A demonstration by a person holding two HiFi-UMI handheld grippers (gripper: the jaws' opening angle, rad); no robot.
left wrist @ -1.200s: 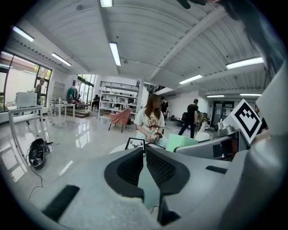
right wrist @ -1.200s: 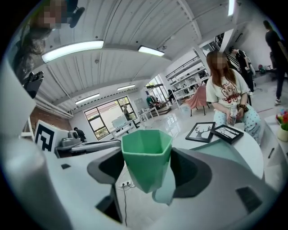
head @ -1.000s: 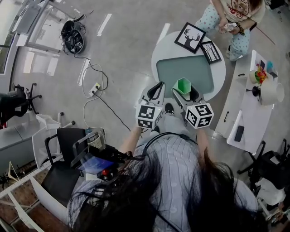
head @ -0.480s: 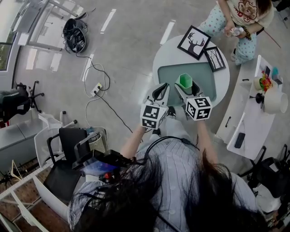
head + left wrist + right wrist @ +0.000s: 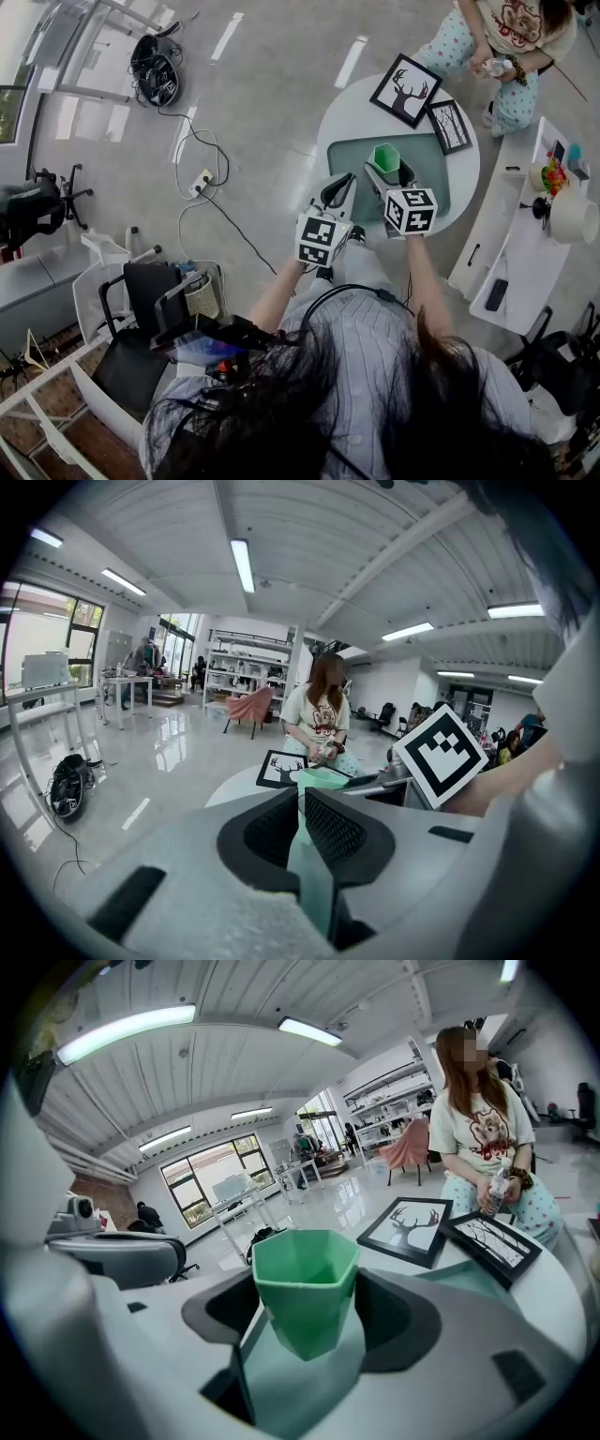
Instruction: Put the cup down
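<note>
A green faceted cup (image 5: 385,157) hangs upright over the near edge of the green mat (image 5: 427,164) on the round white table (image 5: 347,112). My right gripper (image 5: 390,172) is shut on it; in the right gripper view the cup (image 5: 306,1288) sits between the two dark pads, and the right gripper (image 5: 309,1314) grips its lower half. My left gripper (image 5: 339,187) hovers beside it at the table's near left edge. In the left gripper view the left gripper (image 5: 302,832) has its jaws together with nothing held.
Two framed pictures, a deer (image 5: 412,90) and a tree (image 5: 450,127), lie at the table's far side. A person (image 5: 497,37) sits beyond them. A white side table (image 5: 525,234) with flowers and a phone stands right. A black chair (image 5: 141,309) and floor cables (image 5: 202,178) are left.
Both grippers have moved forward toward the round table. The cup, still held, now hangs over the mat's near edge rather than short of it.
</note>
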